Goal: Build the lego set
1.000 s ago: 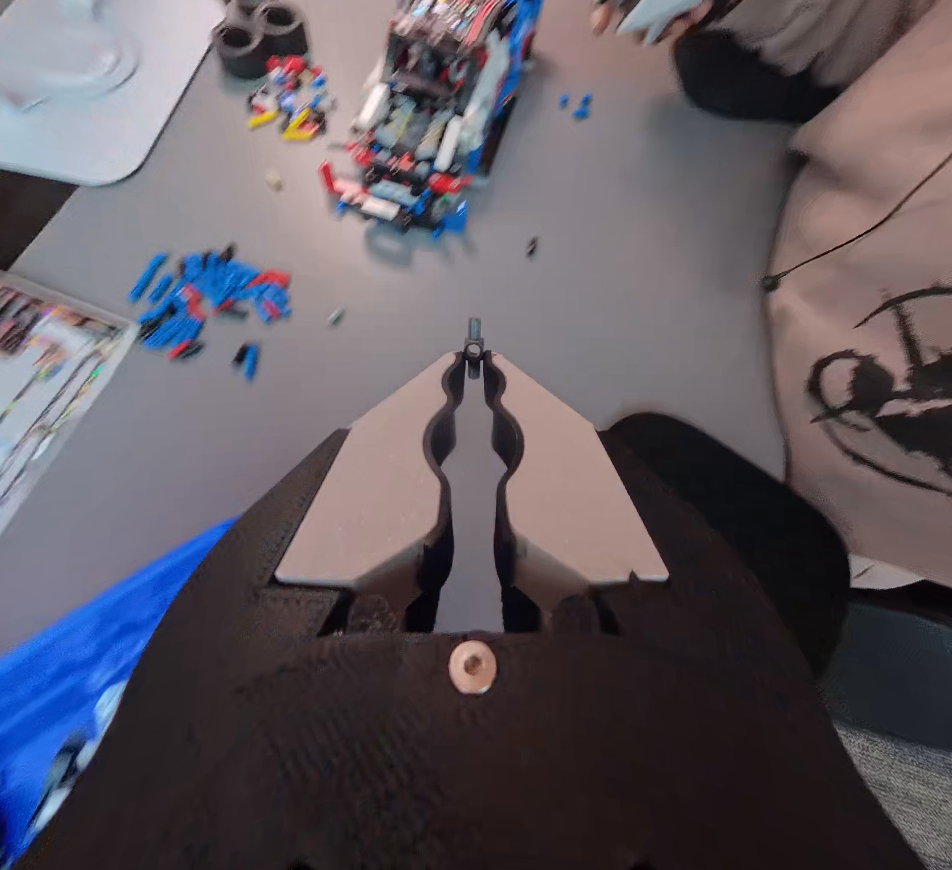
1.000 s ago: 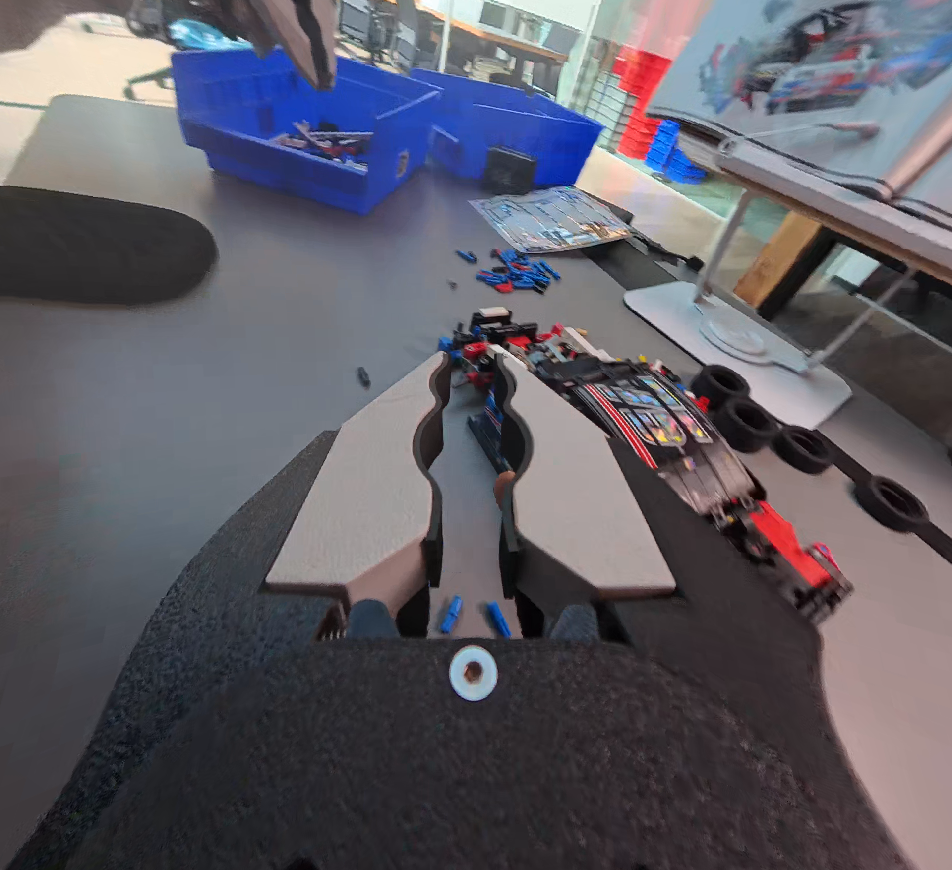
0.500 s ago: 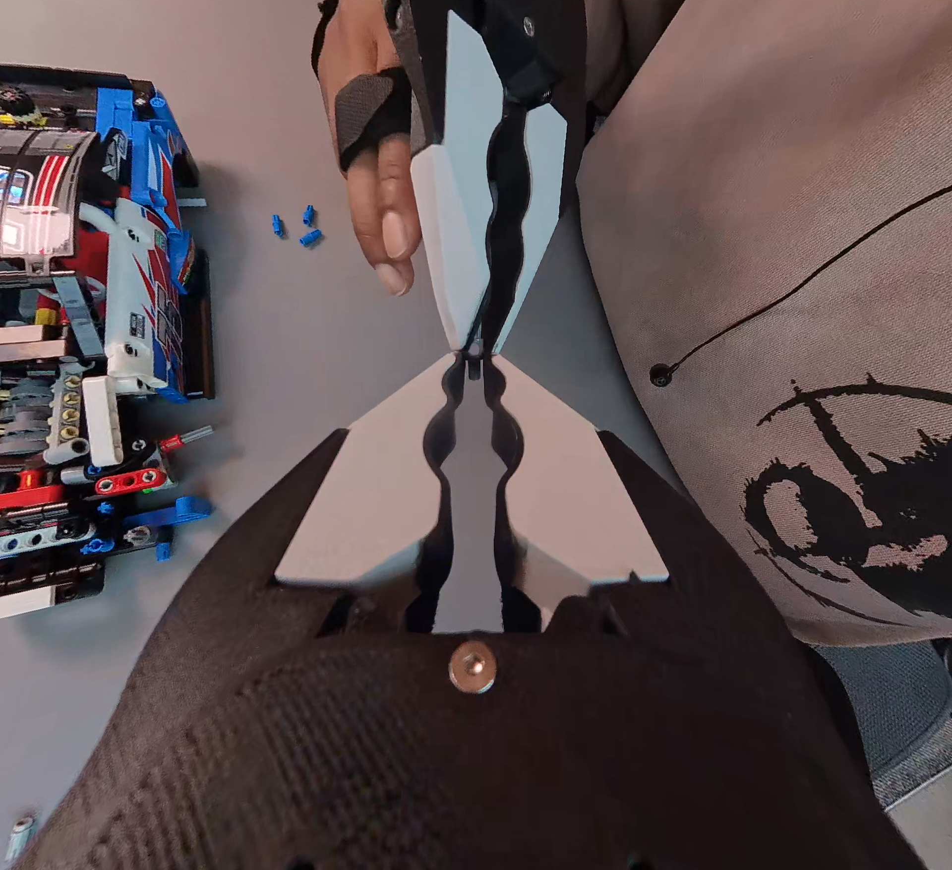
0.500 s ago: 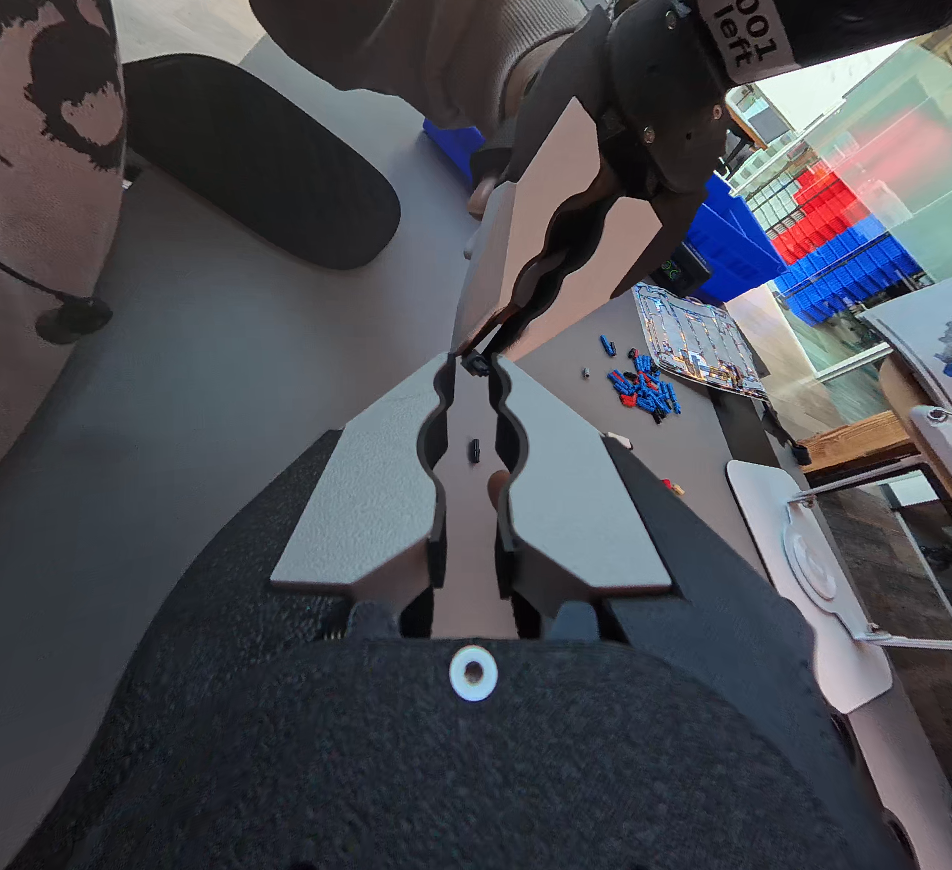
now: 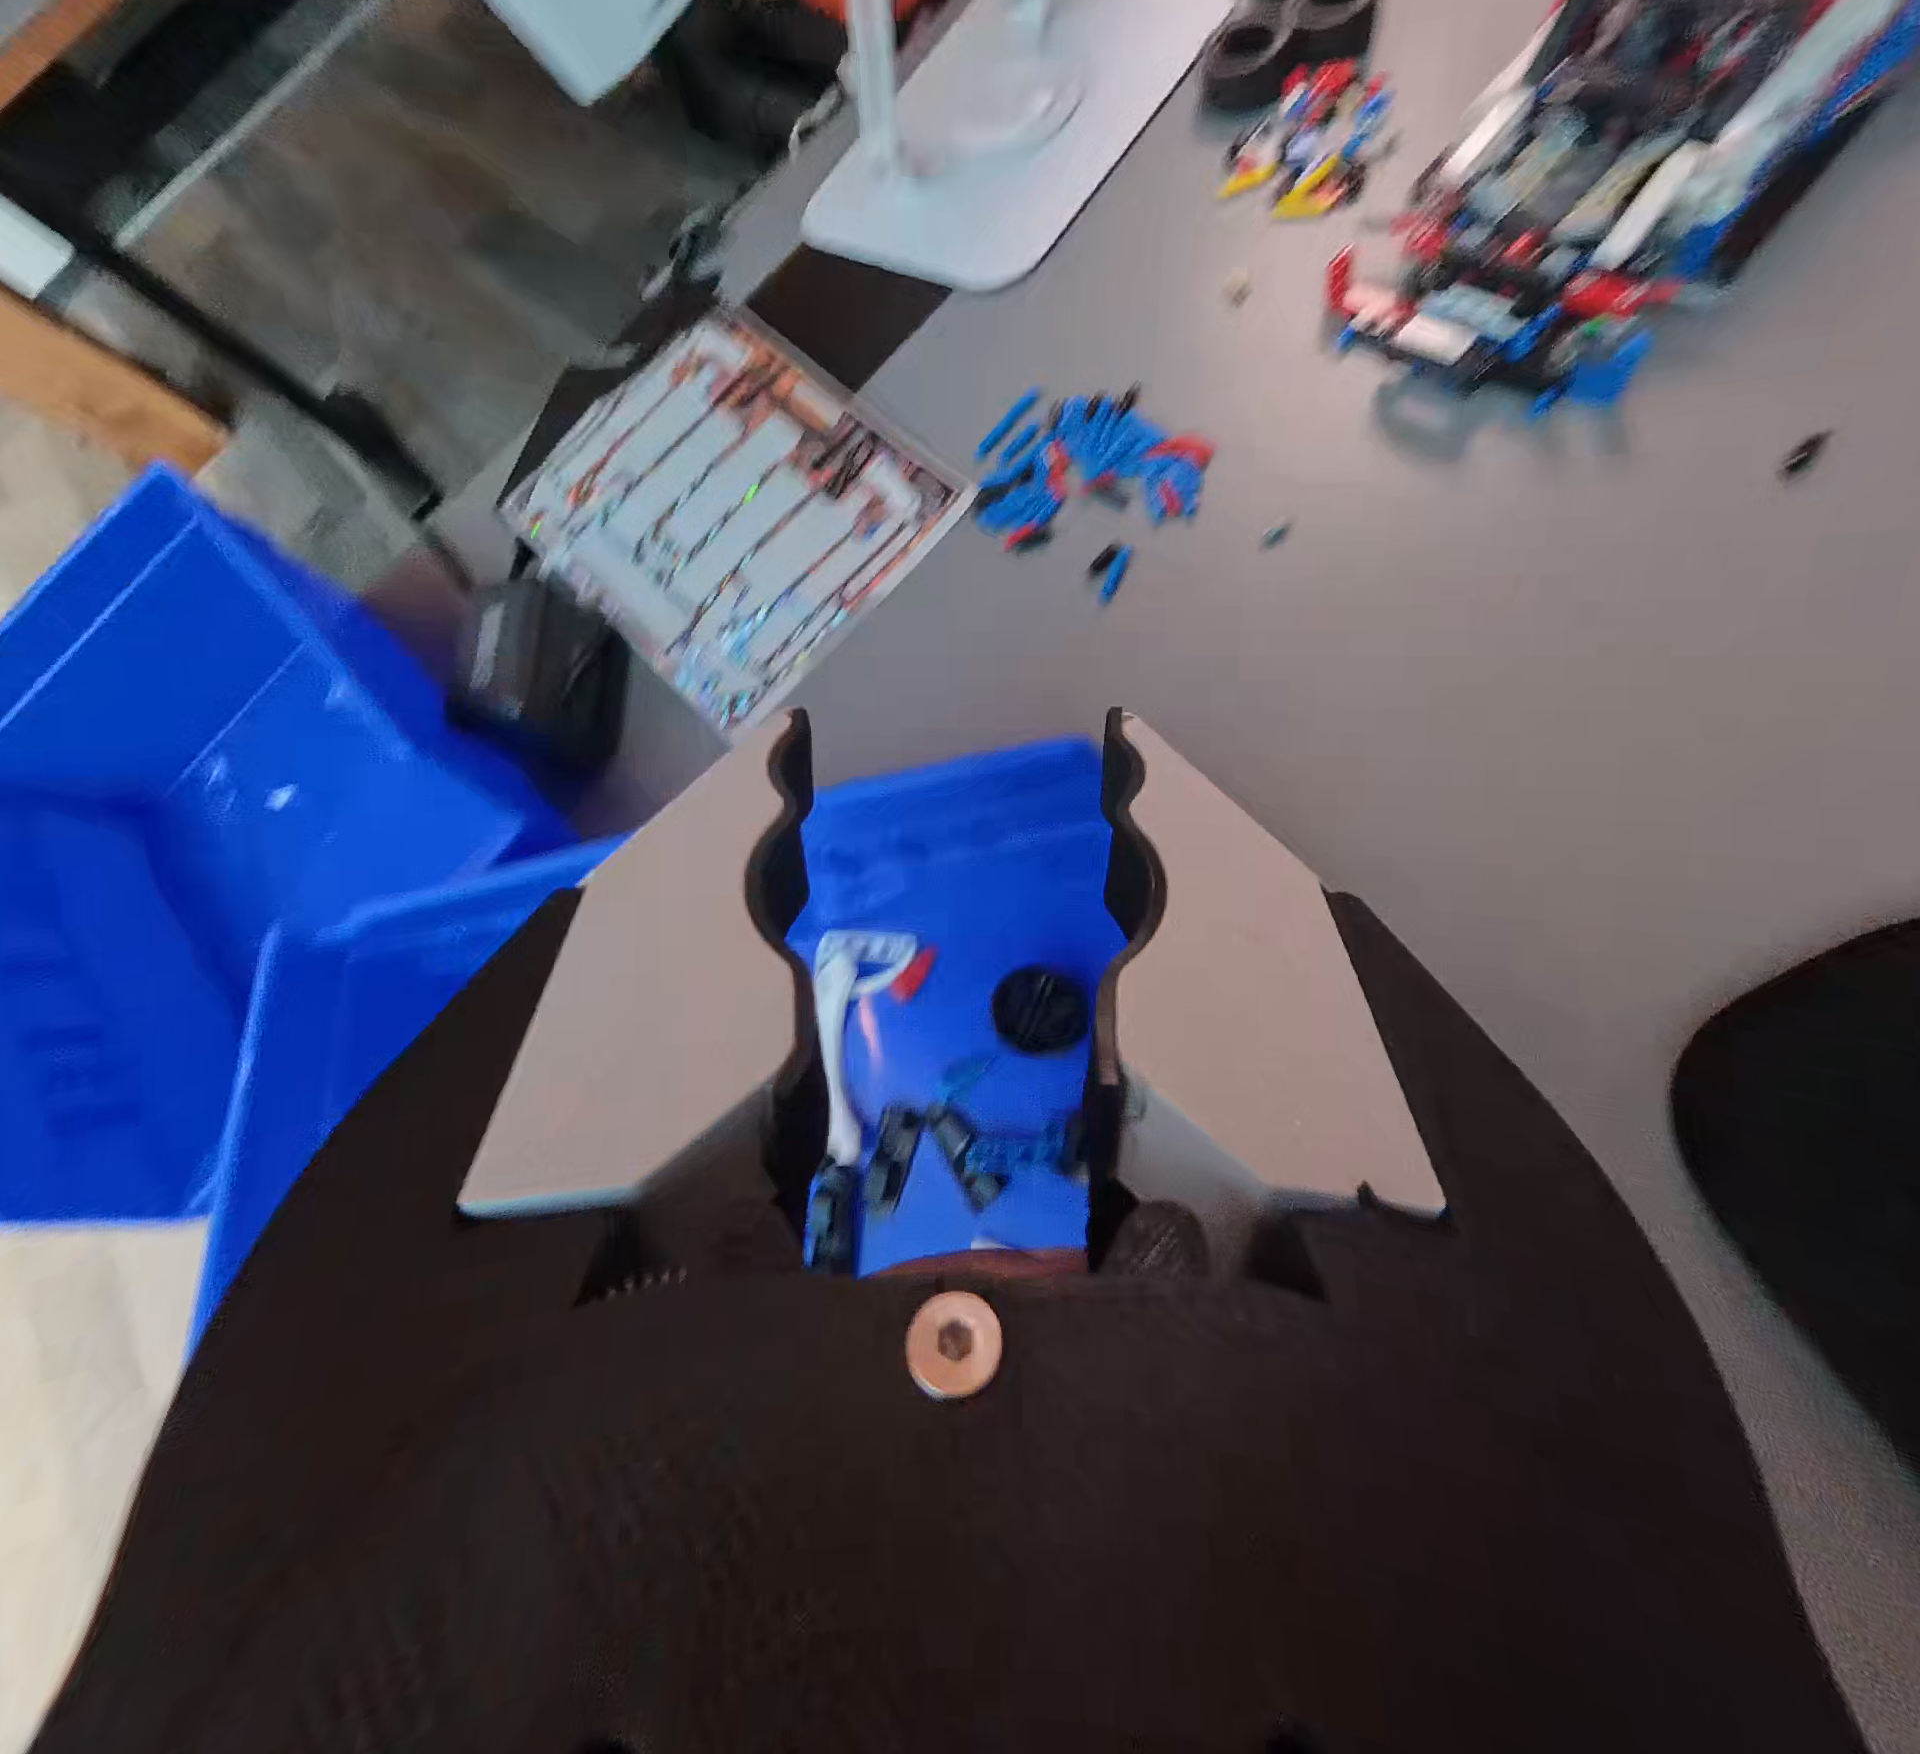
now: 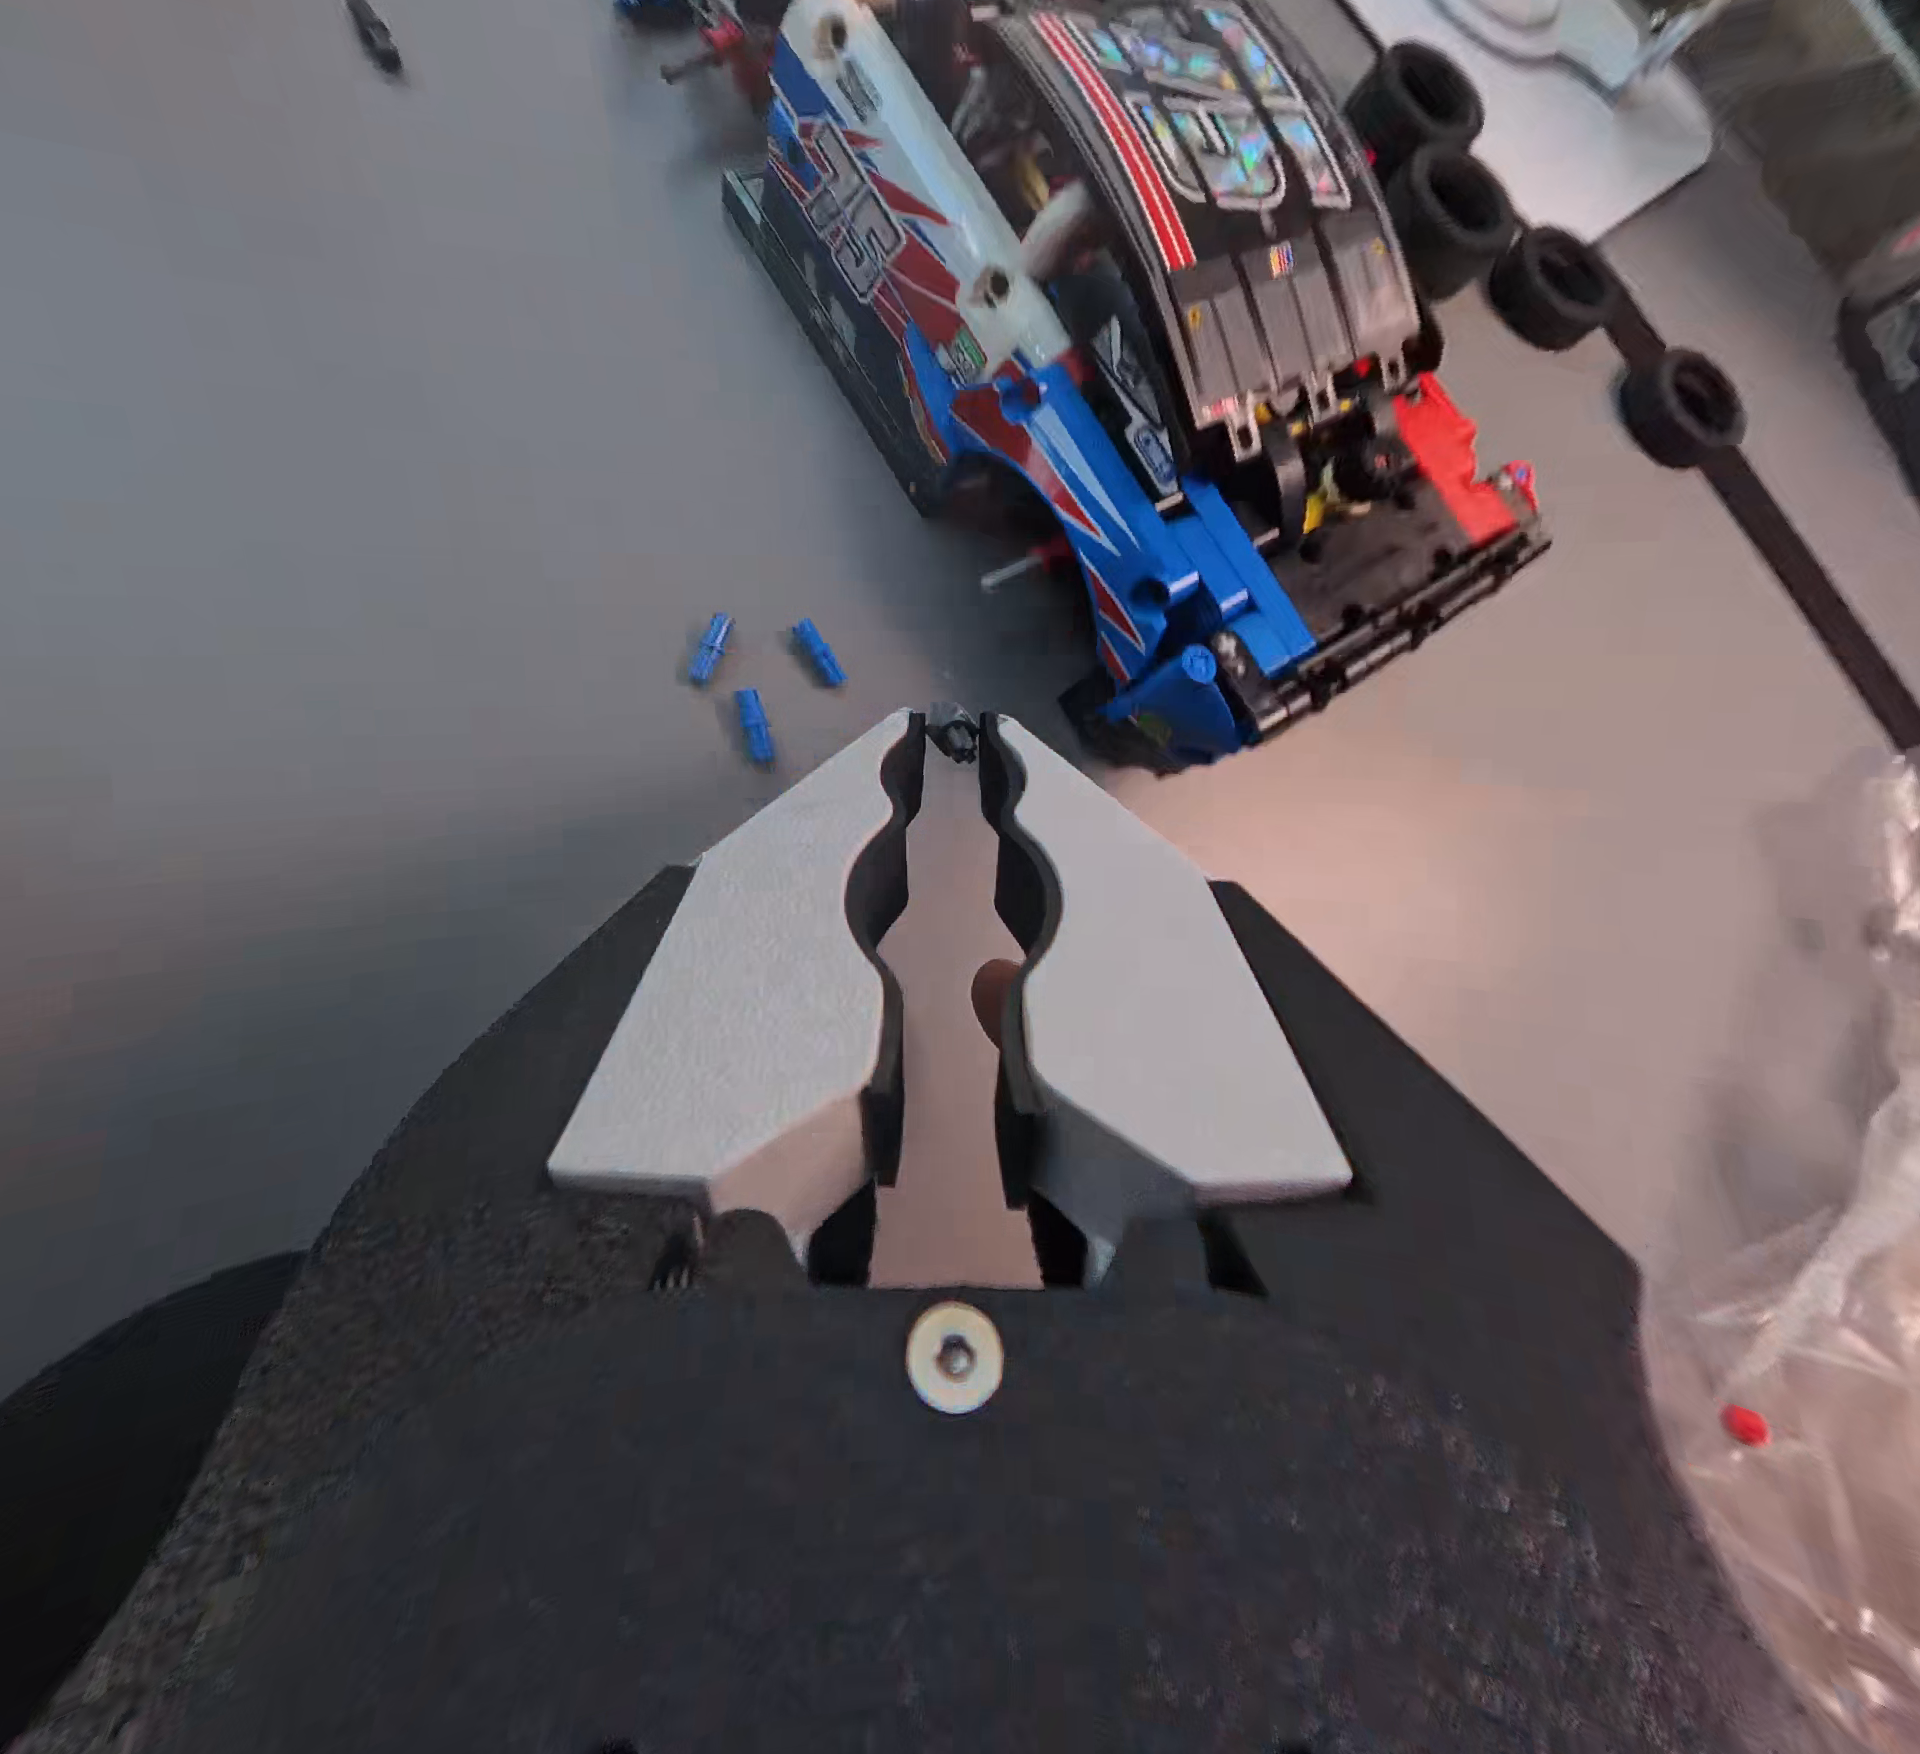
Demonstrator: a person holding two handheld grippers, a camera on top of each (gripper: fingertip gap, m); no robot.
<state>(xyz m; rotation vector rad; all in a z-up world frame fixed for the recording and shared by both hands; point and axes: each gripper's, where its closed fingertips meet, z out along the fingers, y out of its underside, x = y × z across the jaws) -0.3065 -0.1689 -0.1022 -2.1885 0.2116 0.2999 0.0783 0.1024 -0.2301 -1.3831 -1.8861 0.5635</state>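
We worked at a wide grey table in a workshop, with a white monitor stand at its far edge and shelving beyond, blurred in the left wrist view. The largest thing on it was the half-built lego race car, resting on its chassis without wheels, its blue, white and red side panel turned toward our right gripper; that put the open nose and side within reach. A blue parts bin sat below our left gripper, whose fingers were spread wide with nothing between them, poised, we judged, to pick the next piece from the loose parts lying inside. A printed sheet lay flat beside the bin. A clear plastic bag lay crumpled at the right. Four black tyres were lined up beside the car, apparently waiting for a later step. A heap of blue and red pins was gathered between the sheet and the car. Three blue pins lay apart just beside the car's nose. Smallest of all, our right gripper's fingers were nearly closed, pinching a small black connector at the very tips, held above the table near the car, presumably for fitting
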